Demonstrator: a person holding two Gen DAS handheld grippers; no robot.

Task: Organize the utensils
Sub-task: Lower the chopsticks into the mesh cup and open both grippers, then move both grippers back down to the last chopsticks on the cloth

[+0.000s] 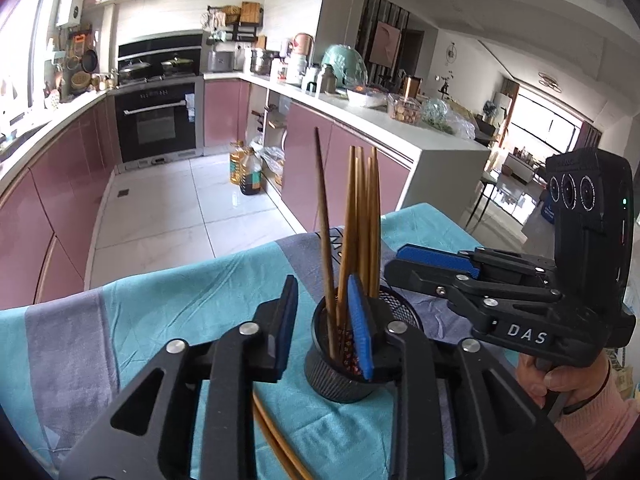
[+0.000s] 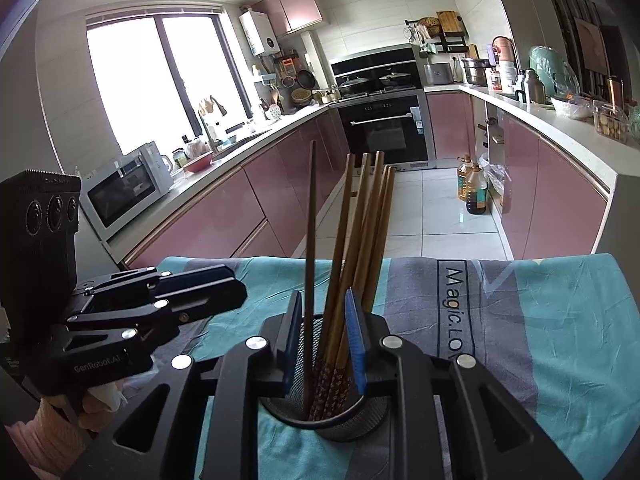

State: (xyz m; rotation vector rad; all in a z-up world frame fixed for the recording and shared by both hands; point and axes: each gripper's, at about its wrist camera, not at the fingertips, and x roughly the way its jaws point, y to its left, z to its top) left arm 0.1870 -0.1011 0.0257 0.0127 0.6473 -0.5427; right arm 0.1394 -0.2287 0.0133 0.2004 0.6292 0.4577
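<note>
Chopsticks (image 2: 352, 240) stand bundled upright in black mesh cup (image 2: 332, 420), directly ahead of right gripper (image 2: 326, 344), its open jaws straddling the bundle above the rim without clamping it, as far as visible. One darker chopstick (image 2: 310, 240) leans apart on the left of the bundle. Left gripper (image 1: 326, 320) sits just left of the cup, jaws open; right pad overlaps the cup rim, grip unclear. Loose chopsticks (image 1: 276, 440) lie below left gripper on teal-and-grey cloth (image 1: 160, 300). Judgement: mostly done; the loose ones still need placing in the cup.
</note>
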